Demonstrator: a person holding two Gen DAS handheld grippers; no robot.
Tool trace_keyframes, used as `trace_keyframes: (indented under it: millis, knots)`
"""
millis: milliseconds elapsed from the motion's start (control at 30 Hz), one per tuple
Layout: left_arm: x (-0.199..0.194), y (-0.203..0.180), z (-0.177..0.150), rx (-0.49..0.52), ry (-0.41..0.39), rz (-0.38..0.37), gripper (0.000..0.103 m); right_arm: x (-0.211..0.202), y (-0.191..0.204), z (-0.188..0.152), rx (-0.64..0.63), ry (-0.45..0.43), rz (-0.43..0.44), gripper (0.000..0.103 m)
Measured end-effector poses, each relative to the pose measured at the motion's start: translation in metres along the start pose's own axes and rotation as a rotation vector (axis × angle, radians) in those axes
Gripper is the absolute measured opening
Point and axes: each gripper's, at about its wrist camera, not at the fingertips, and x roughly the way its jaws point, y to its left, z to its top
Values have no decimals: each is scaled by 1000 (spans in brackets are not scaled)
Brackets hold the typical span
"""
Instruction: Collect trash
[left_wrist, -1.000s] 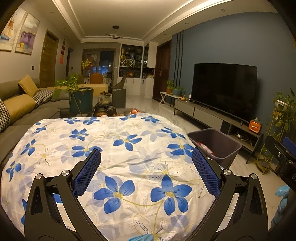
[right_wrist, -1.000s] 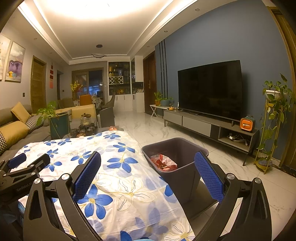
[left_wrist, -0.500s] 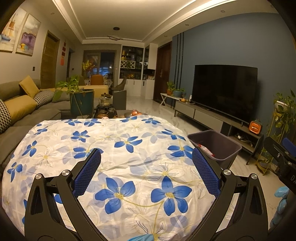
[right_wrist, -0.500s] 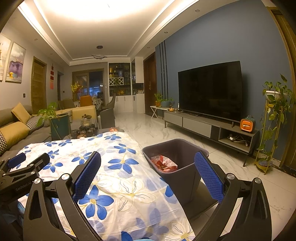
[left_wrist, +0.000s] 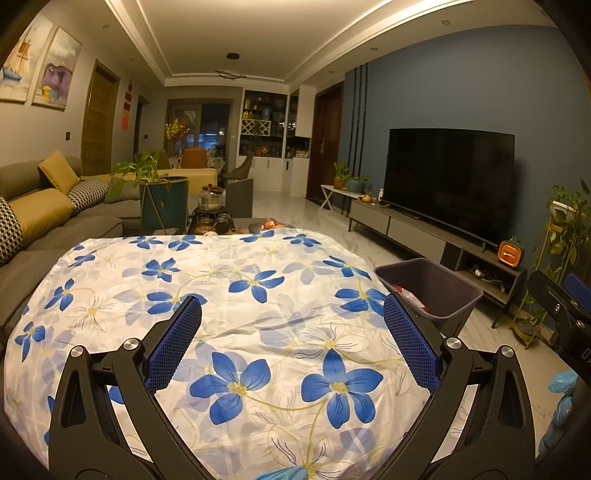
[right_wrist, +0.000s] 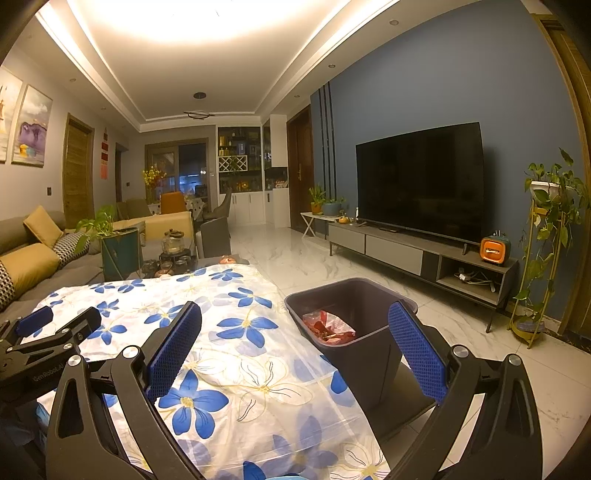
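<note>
Living-room tabletop (left_wrist: 258, 332) under a blue-flowered cloth fills the left wrist view, left tongs (left_wrist: 291, 314) spread wide and empty above it, while the right wrist view shows right tongs (right_wrist: 295, 321) likewise released, red wrapper trash (right_wrist: 327, 326) lying inside the grey bin (right_wrist: 369, 354) standing beside the tabletop's edge.

Bin (right_wrist: 373, 354): dark grey plastic, tapered toward the base, open-topped, upright on the pale marble floor just beside the right edge of the table (right_wrist: 236, 354), which is covered by a white cloth with blue flowers. Trash (right_wrist: 327, 326): crumpled red and clear wrappers lying inside the bin against its near-left wall; in the left view only a red-and-white edge (left_wrist: 410, 295) shows above the rim.
</note>
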Motion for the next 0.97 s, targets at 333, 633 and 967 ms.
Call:
trace_keyframes:
  millis: [333, 633, 967]
  knots:
    - [0, 0, 0, 4, -3, 0, 97, 0, -1, -1, 0, 0, -1, 97]
    - [-1, -7, -3, 34, -8, 5, 91, -1, -1, 1, 2, -4, -3, 97]
    - [0, 2, -4, -17, 4, 6, 97, -2, -3, 1, 6, -4, -1, 97]
